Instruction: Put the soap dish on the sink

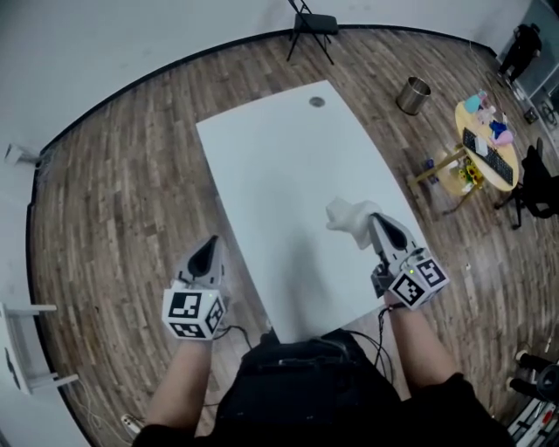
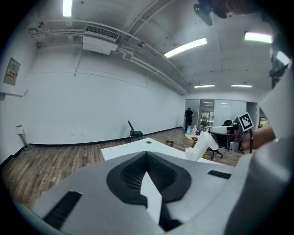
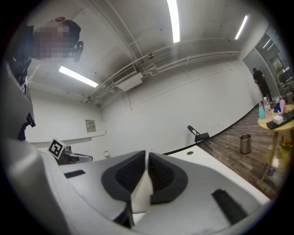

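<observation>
Holding one white soap dish (image 1: 347, 218) in our right gripper (image 1: 377, 229), jaws clenched on it, above the white worktop (image 1: 279, 166); our left gripper (image 1: 208, 255), jaws together, beside the worktop's edge.

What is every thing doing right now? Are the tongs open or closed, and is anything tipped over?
Right tongs: shut on the soap dish.
Soap dish: gripped at one end, held over the white table.
Left tongs: shut, empty, off the table's edge.
Folding chair: unfolded, standing, nobody on it.
Metal bin: upright on the floor.
</observation>
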